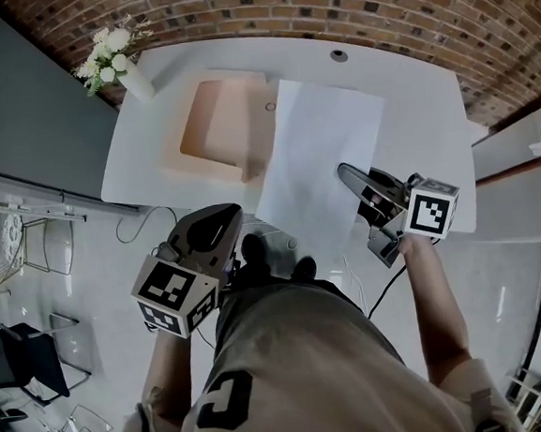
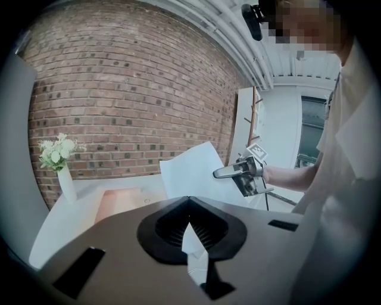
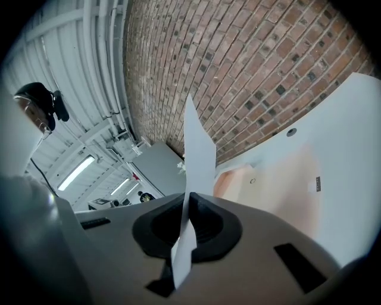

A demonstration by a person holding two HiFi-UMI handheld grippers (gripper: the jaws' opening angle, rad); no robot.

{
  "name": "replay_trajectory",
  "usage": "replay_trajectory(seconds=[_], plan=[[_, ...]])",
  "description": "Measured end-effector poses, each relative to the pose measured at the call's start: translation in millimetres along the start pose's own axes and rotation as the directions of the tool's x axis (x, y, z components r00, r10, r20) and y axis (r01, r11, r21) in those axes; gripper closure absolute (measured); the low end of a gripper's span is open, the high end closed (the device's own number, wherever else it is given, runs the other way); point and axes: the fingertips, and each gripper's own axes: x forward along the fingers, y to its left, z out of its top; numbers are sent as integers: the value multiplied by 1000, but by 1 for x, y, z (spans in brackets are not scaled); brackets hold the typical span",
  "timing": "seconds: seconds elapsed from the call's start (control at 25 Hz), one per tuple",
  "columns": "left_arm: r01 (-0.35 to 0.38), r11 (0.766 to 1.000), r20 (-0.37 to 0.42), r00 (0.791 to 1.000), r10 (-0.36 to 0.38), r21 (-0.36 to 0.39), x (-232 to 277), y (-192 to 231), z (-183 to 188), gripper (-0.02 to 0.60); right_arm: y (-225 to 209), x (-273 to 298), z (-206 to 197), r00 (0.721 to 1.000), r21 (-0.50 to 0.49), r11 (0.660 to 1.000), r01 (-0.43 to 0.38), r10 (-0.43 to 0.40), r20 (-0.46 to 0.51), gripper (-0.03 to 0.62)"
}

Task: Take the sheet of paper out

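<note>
We are holding the sheet [image 1: 316,150] in the right hand-held gripper [image 1: 344,169]. Its jaws are pressing fully together on the sheet's right-hand edge. In the right gripper view the paper is running edge-on through the closed tips and rising above them.

The sheet is hanging in the air to the right of the tray [image 1: 254,118], lifted off the desk [image 1: 411,104] and tilting upward. In the head view its left edge is overlapping the tray's right rim, and its near corner is reaching closer to us than the tray does. In the left gripper view it is standing up at a slant, right of the tray. The tray itself is lying flat, with its pink inside showing bare.

The left hand-held gripper [image 1: 232,212] is hanging nearer to us than the tray, past the desk's near edge and in front of our body, and it is pointing toward the tray's near side. Its jaws are meeting at the tips. In the left gripper view a pale sliver is showing in the hollow behind those tips, and we cannot tell what it is.

Beyond the tray's far left corner a white vase [image 1: 134,81] of flowers [image 1: 110,50] is standing upright. Beyond the tray, past the desk's far edge, a brick wall [image 1: 328,8] is filling the background.
</note>
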Motion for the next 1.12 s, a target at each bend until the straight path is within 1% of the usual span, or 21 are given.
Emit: replay_trajectory(seconds=[0.08,0.2,0.6,0.76,1.12], plan=[[-2,1000,6,1000,2,-3,-3,3,0,568,5,2,-2,1000,0,1000,-4,4,4,569],[13,1000,13,1000,-13,-8,-5,7,-3,568,10,6,-2,1000,-19,1000,4,-4,2,569],[69,997,32,997,-68,-34,-17,48,-13,568,23,38,-1,998,-40,997,66,-66,8,569],[97,995,50,994,-95,-34,-19,61,-10,568,27,49,0,996,-42,995,91,-90,9,569],[122,991,63,991,-120,-45,-29,91,-13,568,29,70,3,990,-48,989,138,-137,20,569]])
